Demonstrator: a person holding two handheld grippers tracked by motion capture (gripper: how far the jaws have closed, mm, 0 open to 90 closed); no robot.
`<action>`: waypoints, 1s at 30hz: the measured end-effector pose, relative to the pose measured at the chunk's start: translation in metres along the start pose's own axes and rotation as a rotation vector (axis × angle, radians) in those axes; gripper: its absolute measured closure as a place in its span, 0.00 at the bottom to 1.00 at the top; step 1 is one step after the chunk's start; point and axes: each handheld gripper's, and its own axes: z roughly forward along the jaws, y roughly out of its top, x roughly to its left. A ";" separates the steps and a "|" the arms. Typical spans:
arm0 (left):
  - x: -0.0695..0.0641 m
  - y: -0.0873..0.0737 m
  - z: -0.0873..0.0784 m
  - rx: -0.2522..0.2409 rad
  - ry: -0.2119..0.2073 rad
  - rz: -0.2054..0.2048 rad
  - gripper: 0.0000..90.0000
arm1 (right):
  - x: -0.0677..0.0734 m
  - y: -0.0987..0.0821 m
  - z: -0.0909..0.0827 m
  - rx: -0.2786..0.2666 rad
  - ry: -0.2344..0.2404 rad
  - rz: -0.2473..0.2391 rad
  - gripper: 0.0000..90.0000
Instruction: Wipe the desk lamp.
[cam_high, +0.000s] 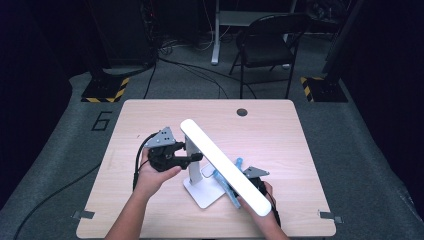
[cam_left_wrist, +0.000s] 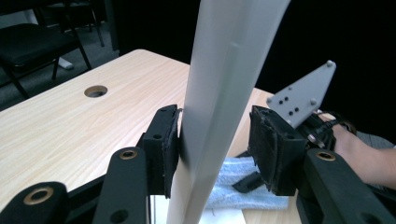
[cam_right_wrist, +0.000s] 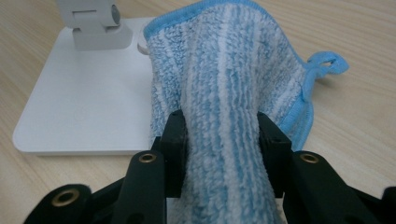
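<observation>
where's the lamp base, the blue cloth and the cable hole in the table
lamp base (cam_right_wrist: 70, 107), right gripper view, on its flat white top.
blue cloth (cam_right_wrist: 224, 70), right gripper view, on the striped terry above the jaws that pinch it.
cable hole (cam_high: 242, 112), high view, on the dark round opening near the table's far edge.

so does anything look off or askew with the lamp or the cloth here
Nothing looks damaged or spilled. The lamp stands on its base, its light bar slanted. The right gripper pinches the blue cloth, which drapes over the base's edge.
</observation>
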 end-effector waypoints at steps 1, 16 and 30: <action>0.000 -0.001 -0.001 0.010 -0.001 0.004 0.58 | -0.001 0.000 0.001 -0.004 -0.005 -0.015 0.69; 0.000 -0.015 -0.009 0.036 -0.035 -0.004 0.57 | -0.003 0.016 0.017 0.015 -0.015 -0.017 0.68; 0.002 -0.016 -0.005 0.054 -0.039 0.006 0.54 | -0.003 0.024 0.028 -0.004 -0.031 0.015 0.68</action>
